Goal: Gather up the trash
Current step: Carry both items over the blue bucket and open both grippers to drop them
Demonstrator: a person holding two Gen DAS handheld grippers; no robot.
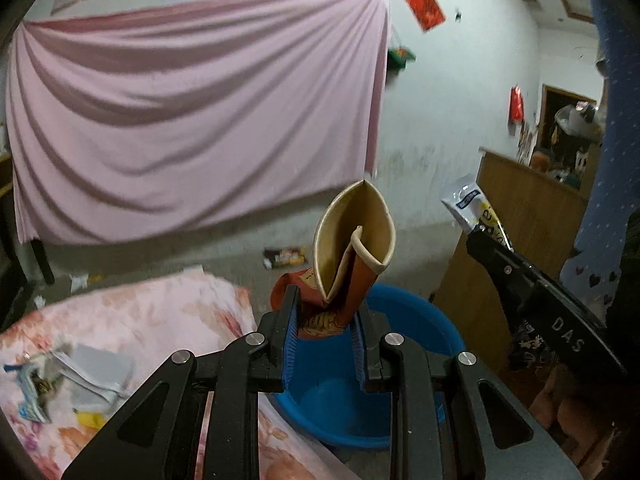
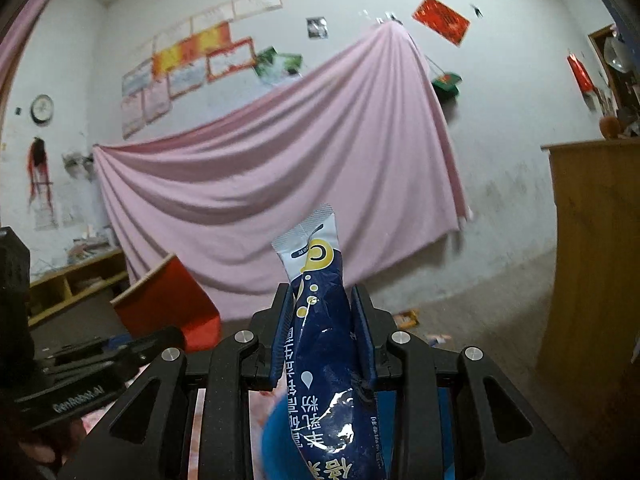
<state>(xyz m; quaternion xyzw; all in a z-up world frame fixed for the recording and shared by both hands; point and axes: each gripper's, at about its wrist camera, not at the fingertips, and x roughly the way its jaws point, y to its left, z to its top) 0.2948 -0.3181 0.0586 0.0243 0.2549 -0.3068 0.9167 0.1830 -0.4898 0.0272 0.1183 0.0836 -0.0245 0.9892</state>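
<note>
Item: left gripper [image 1: 326,320] clamped a crushed red paper cup [image 1: 348,256] above the round blue plastic basin [image 1: 416,320]. Right gripper [image 2: 324,320] pinched a navy foil sachet [image 2: 328,344]. Step: carrying; next, release over basin.

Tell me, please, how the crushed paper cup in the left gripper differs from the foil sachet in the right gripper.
The paper cup is red outside and tan inside; the foil sachet is dark blue with a white and yellow top. The cup is squashed, its rim folded inward, whereas the sachet is a flat, crinkled, glossy pouch. The cup's mouth gapes open; the sachet's top end looks sealed. Both stick up from between blue pads, the left gripper and right gripper each shut on its item.
</note>
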